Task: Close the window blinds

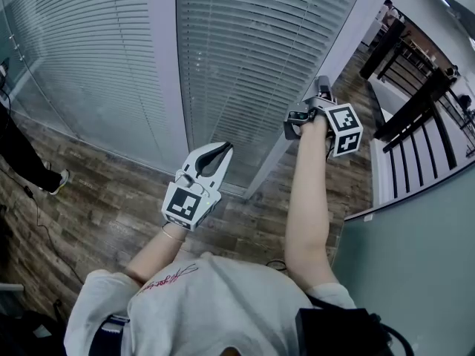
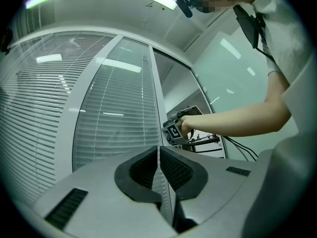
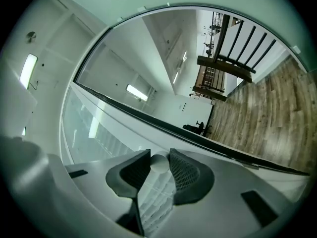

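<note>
Knob-turning step, prob.: right gripper [image 1: 297, 119] clamped on small white knob [image 3: 159, 162] at frame, right of far blinds [image 1: 245, 58]. Left gripper [image 1: 221, 150] closed, empty, nearer. Next: roll wrist w/o slipping till slats shut.

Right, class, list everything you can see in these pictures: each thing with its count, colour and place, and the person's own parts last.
blinds: two panels, white, behind the glass wall ahead
frame posts: two, white, either side of the right-hand panel
knob: one, white, between the right gripper's jaws
floor: one, brown wood pattern, below the glass wall
railing: one, black, far right
bystander's leg: one, dark trousers, far left edge
left gripper: one, white with dark pads, jaws together, empty
right gripper: one, white with dark pads, closed on the knob
arms: two, bare, raised toward the glass
</note>
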{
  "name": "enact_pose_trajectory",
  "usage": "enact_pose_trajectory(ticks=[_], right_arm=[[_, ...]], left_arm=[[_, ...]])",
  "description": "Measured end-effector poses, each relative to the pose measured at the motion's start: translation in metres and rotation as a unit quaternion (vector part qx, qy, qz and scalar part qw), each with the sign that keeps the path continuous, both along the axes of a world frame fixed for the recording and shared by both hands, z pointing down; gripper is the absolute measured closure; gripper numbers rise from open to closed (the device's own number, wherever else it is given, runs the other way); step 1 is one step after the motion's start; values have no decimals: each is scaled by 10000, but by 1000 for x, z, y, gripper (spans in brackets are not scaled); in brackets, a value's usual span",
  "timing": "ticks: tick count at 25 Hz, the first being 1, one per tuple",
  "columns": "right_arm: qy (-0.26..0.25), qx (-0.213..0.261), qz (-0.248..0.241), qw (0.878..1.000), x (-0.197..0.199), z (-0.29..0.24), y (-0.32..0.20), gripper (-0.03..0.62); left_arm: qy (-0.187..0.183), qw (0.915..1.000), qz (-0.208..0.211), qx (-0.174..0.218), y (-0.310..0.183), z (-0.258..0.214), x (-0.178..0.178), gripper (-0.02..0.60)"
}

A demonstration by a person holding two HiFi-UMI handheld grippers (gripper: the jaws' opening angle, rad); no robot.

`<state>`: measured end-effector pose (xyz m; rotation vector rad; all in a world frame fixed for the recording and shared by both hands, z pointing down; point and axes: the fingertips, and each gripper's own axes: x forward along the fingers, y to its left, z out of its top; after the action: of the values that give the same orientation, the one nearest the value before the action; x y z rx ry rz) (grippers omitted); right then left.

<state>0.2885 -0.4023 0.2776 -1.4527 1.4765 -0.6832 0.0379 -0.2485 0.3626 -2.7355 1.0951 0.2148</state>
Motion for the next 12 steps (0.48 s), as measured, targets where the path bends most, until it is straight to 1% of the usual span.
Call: enact_pose_trajectory(ticks=[3, 4, 6, 8, 9, 10, 11, 12], right_arm=[[-52, 22, -13, 10000, -1, -1, 0, 464], [22, 47, -8, 10000, -1, -2, 0, 463], [387, 134, 20, 9992, -3, -5, 1, 462], [1023, 182, 76, 9946, -5, -7, 1, 462], [1426, 154, 131, 9896, -6, -8, 2, 462], [1878, 94, 222, 9819, -6, -9, 4, 453], [2377, 22, 332, 9708, -6, -10, 6, 437], [2923, -50, 426, 9554, -8, -11, 8, 428]], left_arm=[[38, 10000, 34, 3, 1, 0, -1, 561], [38, 10000, 35, 18, 1, 0, -1, 561], [31, 10000, 18, 45, -1, 0, -2, 561], [21, 10000, -2, 36, -2, 1, -3, 561], [15, 10000, -8, 27, -2, 2, -4, 561], [12, 10000, -13, 17, -2, 3, -5, 561], [11, 10000, -18, 5, -2, 5, -5, 561], [14, 10000, -22, -7, -2, 6, -5, 561]])
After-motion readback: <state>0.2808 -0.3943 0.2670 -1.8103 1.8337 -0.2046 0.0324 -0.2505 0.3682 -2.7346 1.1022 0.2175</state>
